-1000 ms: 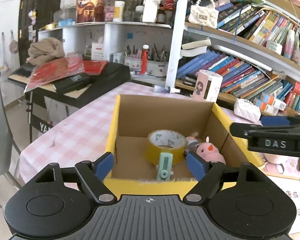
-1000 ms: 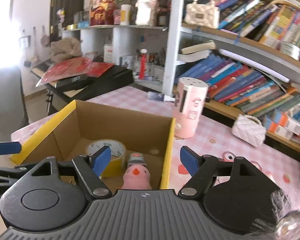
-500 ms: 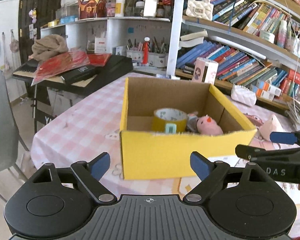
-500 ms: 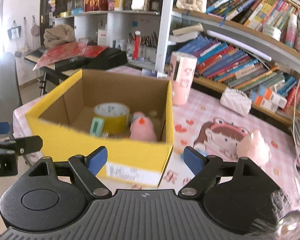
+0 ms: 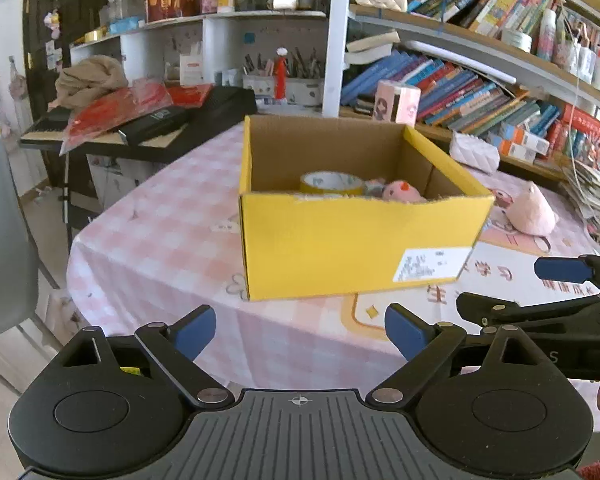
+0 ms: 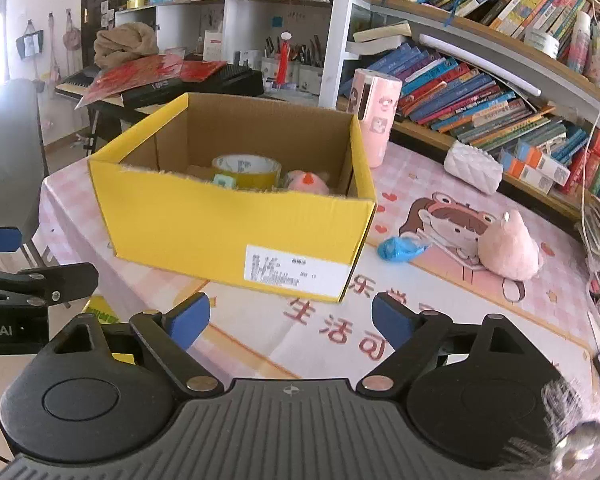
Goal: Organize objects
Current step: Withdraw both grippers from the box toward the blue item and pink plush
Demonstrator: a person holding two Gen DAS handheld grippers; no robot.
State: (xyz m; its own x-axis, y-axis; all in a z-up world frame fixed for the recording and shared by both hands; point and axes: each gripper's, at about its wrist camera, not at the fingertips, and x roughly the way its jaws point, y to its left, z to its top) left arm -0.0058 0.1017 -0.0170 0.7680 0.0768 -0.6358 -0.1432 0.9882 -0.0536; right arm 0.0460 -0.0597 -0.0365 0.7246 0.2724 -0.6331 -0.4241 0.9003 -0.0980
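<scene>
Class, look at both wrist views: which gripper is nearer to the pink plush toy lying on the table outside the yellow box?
Right. The right gripper sits on the box's plush-toy side, the toy ahead to its right. The left gripper is farther over, beyond the right one.

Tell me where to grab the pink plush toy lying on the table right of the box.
Grip the pink plush toy across its round body, coming from above with the right gripper. It sits upright and clear of the yellow box; its narrow top would probably slip.
</scene>
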